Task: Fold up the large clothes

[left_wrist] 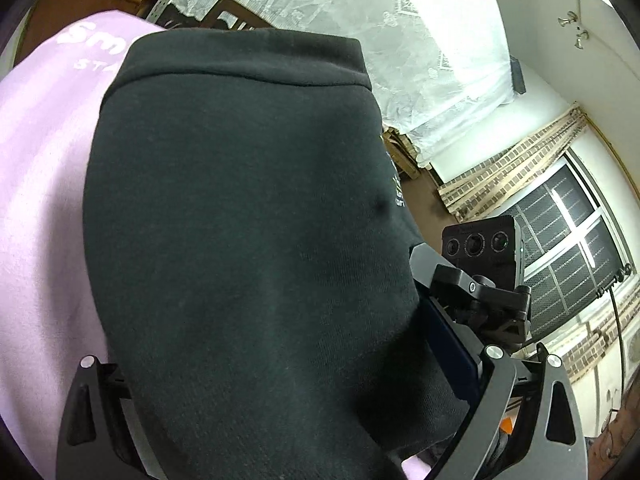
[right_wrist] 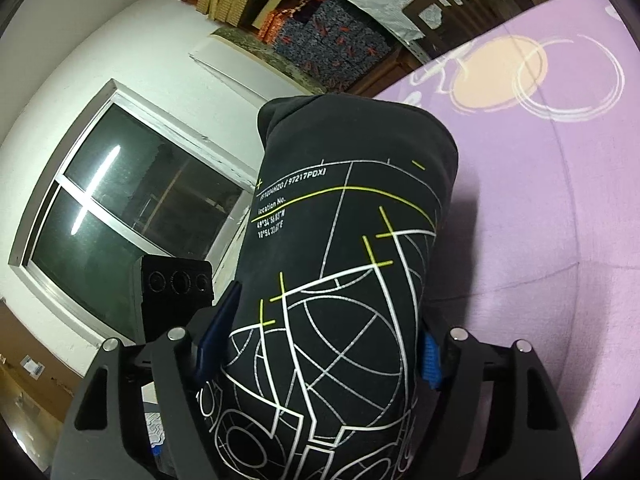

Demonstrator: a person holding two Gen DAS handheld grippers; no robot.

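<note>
A folded black garment (left_wrist: 248,216) fills the left wrist view; its plain side and a stitched hem show. My left gripper (left_wrist: 280,376) is shut on the bundle, with the fabric wedged between the fingers. In the right wrist view the same black garment (right_wrist: 344,280) shows a white and yellow line print with small text. My right gripper (right_wrist: 324,356) is shut on it, blue pads (right_wrist: 430,360) pressing both sides. The bundle is held above a lilac printed sheet (right_wrist: 540,208). The other gripper shows at the right of the left wrist view (left_wrist: 480,280).
The lilac sheet (left_wrist: 36,200) lies left of the bundle in the left wrist view. A window (right_wrist: 120,216) is at left, stacked boxes on a shelf (right_wrist: 320,40) behind. A wooden chair (right_wrist: 460,4) and lace curtain (left_wrist: 400,48) stand at the back.
</note>
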